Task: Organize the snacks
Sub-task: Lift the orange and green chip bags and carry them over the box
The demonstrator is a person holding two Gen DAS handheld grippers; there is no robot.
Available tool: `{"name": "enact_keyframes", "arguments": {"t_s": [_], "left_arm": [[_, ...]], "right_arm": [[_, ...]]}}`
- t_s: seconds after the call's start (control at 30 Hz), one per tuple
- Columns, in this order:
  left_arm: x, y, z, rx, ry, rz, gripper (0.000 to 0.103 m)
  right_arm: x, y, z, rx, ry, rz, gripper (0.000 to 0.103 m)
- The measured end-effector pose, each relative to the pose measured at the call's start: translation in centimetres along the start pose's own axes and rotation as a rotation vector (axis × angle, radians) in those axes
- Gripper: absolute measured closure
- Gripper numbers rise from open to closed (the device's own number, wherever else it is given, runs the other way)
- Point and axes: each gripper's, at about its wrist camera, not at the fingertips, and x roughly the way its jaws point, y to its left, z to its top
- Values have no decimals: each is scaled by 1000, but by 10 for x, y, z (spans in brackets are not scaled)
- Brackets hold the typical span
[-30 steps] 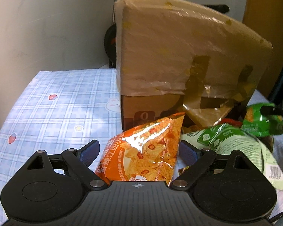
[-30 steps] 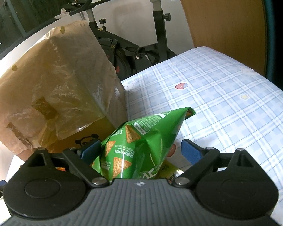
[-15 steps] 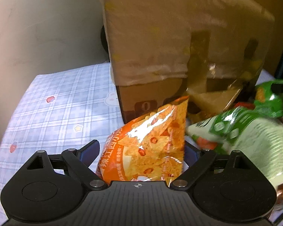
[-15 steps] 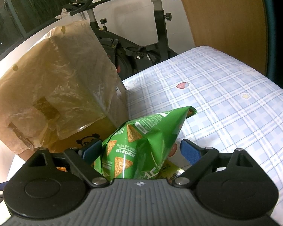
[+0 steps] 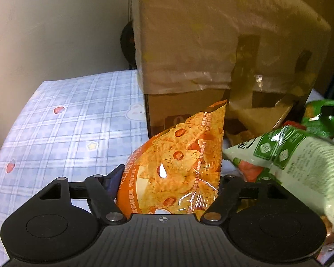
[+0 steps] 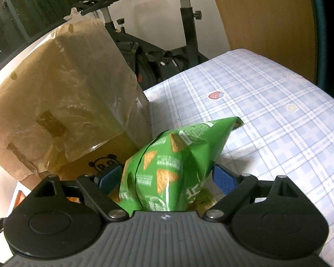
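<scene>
In the left wrist view my left gripper [image 5: 170, 178] is shut on an orange chip bag [image 5: 178, 164] and holds it up in front of a tall cardboard box [image 5: 211, 44] covered in plastic wrap. A pale green snack bag [image 5: 300, 162] lies to its right, and a darker green bag [image 5: 320, 118] shows beyond it. In the right wrist view my right gripper [image 6: 167, 178] is shut on a green chip bag [image 6: 173, 166], held beside the same box [image 6: 62, 102], which stands to its left.
The table wears a blue checked cloth [image 5: 66, 133] with small prints, also in the right wrist view [image 6: 267, 122]. An exercise bike [image 6: 149, 51] stands behind the table. A wooden panel [image 6: 267, 17] rises at the right. A yellow packet [image 6: 202, 200] lies under the green bag.
My left gripper has lifted the orange bag and moved closer to the box. The pale green bag now sits nearer on the right. The right gripper has stayed almost still with its green bag.
</scene>
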Motion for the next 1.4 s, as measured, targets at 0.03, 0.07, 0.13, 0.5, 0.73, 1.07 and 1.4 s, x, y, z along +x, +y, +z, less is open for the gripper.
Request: {"name": "enact_keyframes", "arguments": {"t_s": [0.03, 0.07, 0.13, 0.5, 0.73, 1.07, 1.4], "left_arm": [[-3, 1, -1, -12, -14, -6, 28], [-7, 3, -1, -23, -28, -8, 28], [-14, 2, -1, -44, -41, -14, 28], [-47, 11, 1, -201, -132, -22, 29], [-67, 10, 3, -253, -171, 3, 29], [-78, 5, 5, -257, -188, 42, 29], [-84, 11, 6, -287, -198, 61, 29]], "right_arm": [[0, -1, 0, 2, -1, 2, 12], [0, -1, 0, 5, -2, 4, 12], [0, -5, 1, 23, -6, 7, 12], [7, -15, 4, 88, -2, -11, 15], [1, -17, 0, 98, -39, 38, 31], [-35, -4, -5, -5, -156, 58, 31], [-42, 5, -7, -69, -162, 53, 31]]}}
